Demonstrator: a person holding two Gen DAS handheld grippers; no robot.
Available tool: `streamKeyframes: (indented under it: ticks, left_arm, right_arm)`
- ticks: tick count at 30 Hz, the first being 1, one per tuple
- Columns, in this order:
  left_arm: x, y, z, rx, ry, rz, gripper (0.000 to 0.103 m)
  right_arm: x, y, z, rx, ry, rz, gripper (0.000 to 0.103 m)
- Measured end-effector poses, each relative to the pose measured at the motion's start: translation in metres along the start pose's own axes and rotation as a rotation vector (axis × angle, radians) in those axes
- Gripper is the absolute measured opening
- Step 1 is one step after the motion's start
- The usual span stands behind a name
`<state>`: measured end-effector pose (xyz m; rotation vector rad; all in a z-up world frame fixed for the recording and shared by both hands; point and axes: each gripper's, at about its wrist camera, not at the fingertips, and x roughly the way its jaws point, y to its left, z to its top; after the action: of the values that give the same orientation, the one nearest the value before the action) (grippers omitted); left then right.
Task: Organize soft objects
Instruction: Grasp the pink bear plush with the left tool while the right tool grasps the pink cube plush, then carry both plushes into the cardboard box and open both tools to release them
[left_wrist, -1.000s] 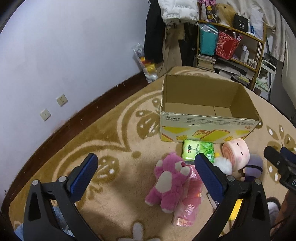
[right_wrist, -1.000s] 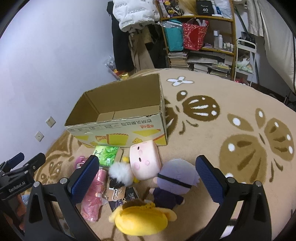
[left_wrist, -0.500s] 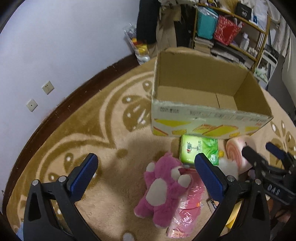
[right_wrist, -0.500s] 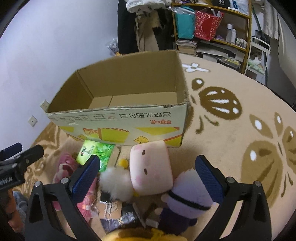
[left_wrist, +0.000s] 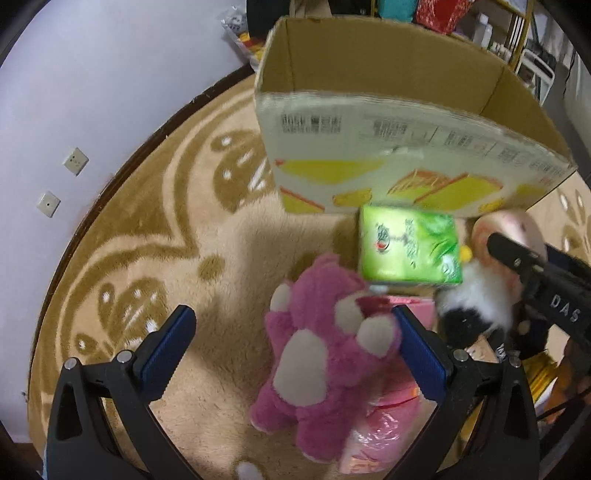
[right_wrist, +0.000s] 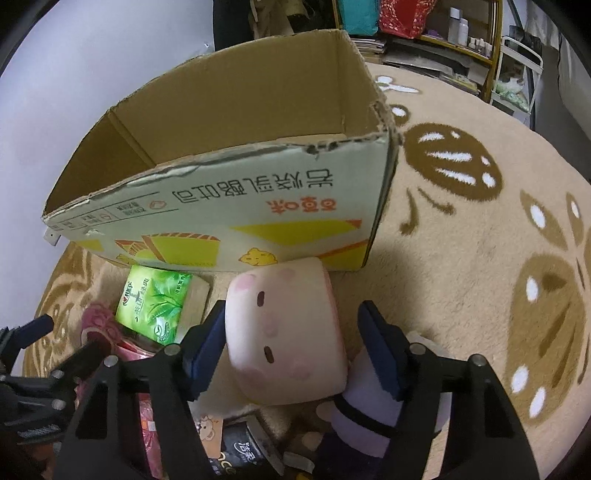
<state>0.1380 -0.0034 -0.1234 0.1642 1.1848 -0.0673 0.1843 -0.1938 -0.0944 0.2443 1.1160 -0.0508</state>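
Observation:
A pink plush bear (left_wrist: 325, 373) lies on the carpet between the fingers of my left gripper (left_wrist: 293, 345), which is open around it, its right pad close to the bear's head. A pale pink cube plush (right_wrist: 284, 332) with a face sits between the pads of my right gripper (right_wrist: 291, 345), which is open with small gaps either side. An open cardboard box (right_wrist: 236, 155) stands just behind the toys; it also shows in the left wrist view (left_wrist: 399, 110). A green tissue pack (left_wrist: 408, 249) lies in front of the box.
A purple-haired doll (right_wrist: 373, 417), a white furry toy (left_wrist: 476, 299), a pink plastic pack (left_wrist: 384, 435) and dark packets (right_wrist: 240, 450) crowd the carpet. A wall with sockets (left_wrist: 75, 161) is on the left. Cluttered shelves (right_wrist: 443, 33) stand behind the box.
Both grippers have moved forward and down toward the toys. The right gripper's jaws have narrowed around the pink cube plush. The left gripper now straddles the pink bear.

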Motion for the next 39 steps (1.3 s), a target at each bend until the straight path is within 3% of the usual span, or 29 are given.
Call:
streamKeyframes:
  ticks: [4, 8, 12, 17, 18, 21, 24, 39]
  left_arm:
    - [0.009, 0.001, -0.001, -0.012, 0.021, 0.018, 0.103]
    - [0.011, 0.002, -0.001, -0.011, 0.005, -0.003, 0.103]
    - [0.018, 0.007, -0.001, -0.03, 0.037, -0.062, 0.086]
    - [0.027, 0.015, -0.001, -0.077, 0.067, -0.105, 0.086]
    - [0.029, 0.016, -0.001, -0.081, 0.068, -0.11, 0.084]
    - [0.029, 0.018, -0.001, -0.087, 0.066, -0.155, 0.055]
    - [0.03, 0.019, -0.002, -0.087, 0.055, -0.159, 0.054]
    - [-0.032, 0.018, -0.005, -0.074, -0.189, -0.095, 0.053]
  right_arm:
    - [0.005, 0.002, 0.001, -0.007, 0.007, -0.008, 0.072]
    - [0.007, 0.01, -0.002, -0.054, 0.025, -0.027, 0.056]
    - [0.004, 0.009, -0.004, -0.045, 0.014, -0.017, 0.052]
    - [-0.001, 0.006, -0.006, -0.031, -0.002, -0.011, 0.051]
    - [-0.003, 0.006, -0.008, -0.034, -0.011, -0.01, 0.05]
    - [-0.007, 0.009, -0.011, -0.034, -0.03, -0.008, 0.05]
    - [-0.013, 0.008, -0.011, -0.032, -0.045, -0.009, 0.049]
    - [-0.057, 0.012, -0.018, -0.043, -0.151, 0.004, 0.049]
